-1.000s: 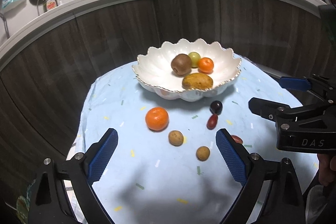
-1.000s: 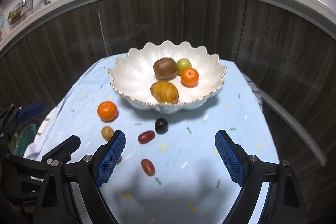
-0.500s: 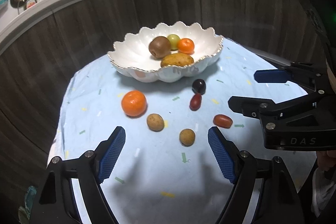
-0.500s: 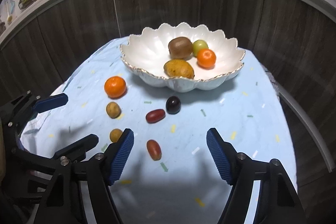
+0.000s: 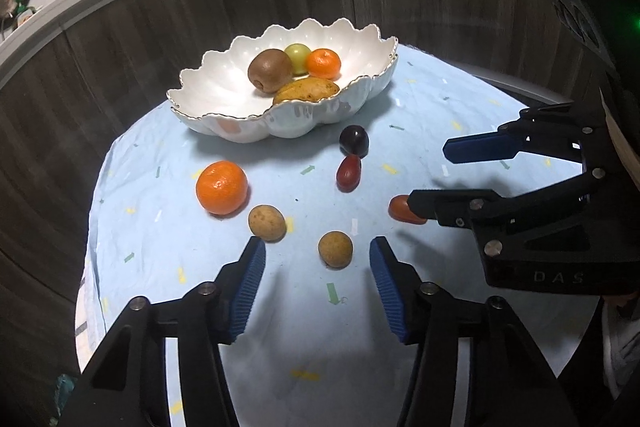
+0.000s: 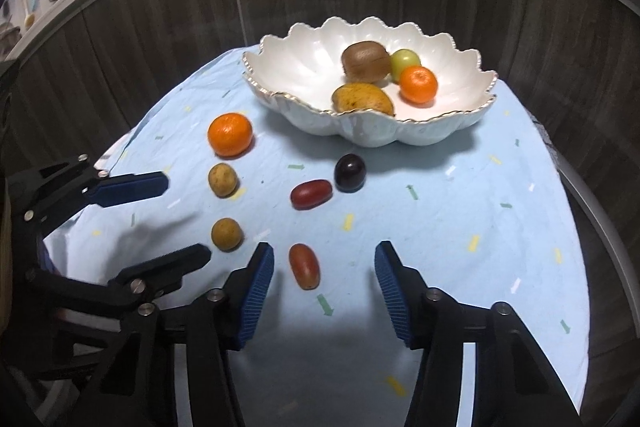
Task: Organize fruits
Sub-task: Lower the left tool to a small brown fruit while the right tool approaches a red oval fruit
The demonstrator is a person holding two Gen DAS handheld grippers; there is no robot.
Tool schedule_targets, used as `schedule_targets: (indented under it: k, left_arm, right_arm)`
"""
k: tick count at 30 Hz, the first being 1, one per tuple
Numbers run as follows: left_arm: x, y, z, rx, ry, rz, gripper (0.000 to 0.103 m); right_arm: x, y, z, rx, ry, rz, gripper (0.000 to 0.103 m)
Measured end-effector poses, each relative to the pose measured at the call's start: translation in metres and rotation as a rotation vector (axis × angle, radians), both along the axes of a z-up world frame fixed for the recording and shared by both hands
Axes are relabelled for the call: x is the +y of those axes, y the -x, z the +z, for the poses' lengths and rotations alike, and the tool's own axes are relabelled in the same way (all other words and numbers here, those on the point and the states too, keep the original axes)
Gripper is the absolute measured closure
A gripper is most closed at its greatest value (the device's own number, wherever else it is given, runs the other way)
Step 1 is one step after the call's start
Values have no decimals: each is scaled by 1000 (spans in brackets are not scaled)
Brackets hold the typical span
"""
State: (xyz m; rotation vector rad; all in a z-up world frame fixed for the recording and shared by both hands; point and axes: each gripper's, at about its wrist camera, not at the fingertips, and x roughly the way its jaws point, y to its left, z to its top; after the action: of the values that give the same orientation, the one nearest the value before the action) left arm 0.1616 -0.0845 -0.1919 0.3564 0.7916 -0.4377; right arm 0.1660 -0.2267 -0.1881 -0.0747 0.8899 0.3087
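A white scalloped bowl (image 5: 224,115) (image 6: 304,67) holds a kiwi, a green fruit, a small orange and a yellow-brown fruit. On the blue cloth lie an orange (image 5: 221,187) (image 6: 230,134), two small brown fruits (image 5: 267,222) (image 5: 335,249), a dark plum (image 5: 354,140) (image 6: 349,171) and two red oblong fruits (image 5: 349,173) (image 6: 304,265). My left gripper (image 5: 316,283) is open, just short of the nearer brown fruit (image 6: 227,234). My right gripper (image 6: 324,285) is open, with the near red fruit between its fingertips' line.
The table is small and round, its cloth edge close on all sides. A dark wood-panelled counter front curves behind the bowl, with kitchenware on top. Each gripper shows in the other's view, the right (image 5: 472,171) and the left (image 6: 160,219).
Both grippers have moved forward and down toward the loose fruits. The fruits have not moved. Both jaws stay open.
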Motion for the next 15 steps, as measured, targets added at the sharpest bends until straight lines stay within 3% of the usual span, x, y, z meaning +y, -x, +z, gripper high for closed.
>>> schedule_targets:
  k: [15]
  left_arm:
    - [-4,-11,-17,46,-14,-46,62]
  right_arm:
    - [7,-6,-15,40,-5,37,69]
